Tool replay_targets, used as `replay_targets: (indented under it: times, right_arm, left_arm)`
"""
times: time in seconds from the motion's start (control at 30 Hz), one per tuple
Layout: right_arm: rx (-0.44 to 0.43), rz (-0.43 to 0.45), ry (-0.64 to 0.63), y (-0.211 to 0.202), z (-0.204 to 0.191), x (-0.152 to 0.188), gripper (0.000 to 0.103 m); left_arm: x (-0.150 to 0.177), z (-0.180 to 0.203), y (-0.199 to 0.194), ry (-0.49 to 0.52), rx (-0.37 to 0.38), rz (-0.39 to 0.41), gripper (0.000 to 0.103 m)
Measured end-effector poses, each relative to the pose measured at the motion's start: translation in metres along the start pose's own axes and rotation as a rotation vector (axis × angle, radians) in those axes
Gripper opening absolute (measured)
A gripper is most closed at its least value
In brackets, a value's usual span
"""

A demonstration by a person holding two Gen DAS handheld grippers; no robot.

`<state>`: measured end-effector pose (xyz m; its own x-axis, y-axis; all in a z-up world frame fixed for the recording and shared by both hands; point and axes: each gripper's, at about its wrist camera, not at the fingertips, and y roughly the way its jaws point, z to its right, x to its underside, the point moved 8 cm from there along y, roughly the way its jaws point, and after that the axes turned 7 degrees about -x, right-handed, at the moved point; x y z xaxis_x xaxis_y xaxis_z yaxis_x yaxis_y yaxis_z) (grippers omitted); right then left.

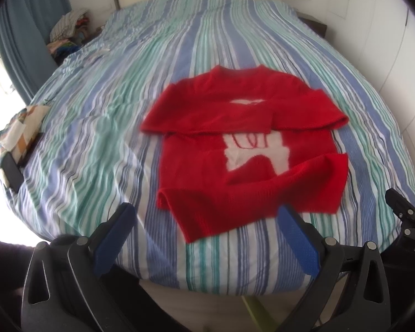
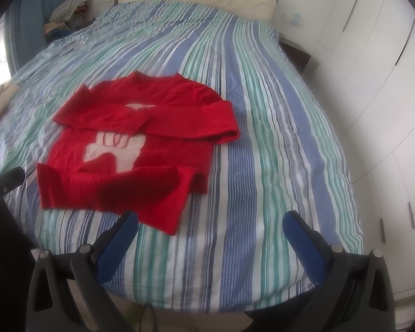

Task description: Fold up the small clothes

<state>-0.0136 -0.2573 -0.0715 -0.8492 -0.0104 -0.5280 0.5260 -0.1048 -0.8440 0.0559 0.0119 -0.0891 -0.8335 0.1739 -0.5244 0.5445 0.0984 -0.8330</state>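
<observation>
Both claws (image 1: 207, 215) (image 2: 210, 221) released, empty; red sweater (image 1: 246, 149) lengthwise, neck twd headboard.

Daylight floods in from the left, blown out white beside the curtain (image 1: 27, 27). Both views are soft with motion blur. Fisheye bends the bed (image 2: 262, 110) edges, and the corners go black.

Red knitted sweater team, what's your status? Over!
Left gripper open, right gripper open, both empty. Red knitted sweater flat on striped bedcover, sleeves folded across chest, hem partly turned up. Nothing in the way.
</observation>
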Motion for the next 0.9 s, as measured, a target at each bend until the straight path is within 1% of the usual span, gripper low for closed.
replay_targets:
  times: [0.9]
  right_arm:
    - [-0.001,-0.013,-0.010,0.0041,-0.0064,0.0037,0.102]
  left_arm:
    - [0.0054,-0.0011,0.0038,-0.001,-0.002,-0.012,0.103]
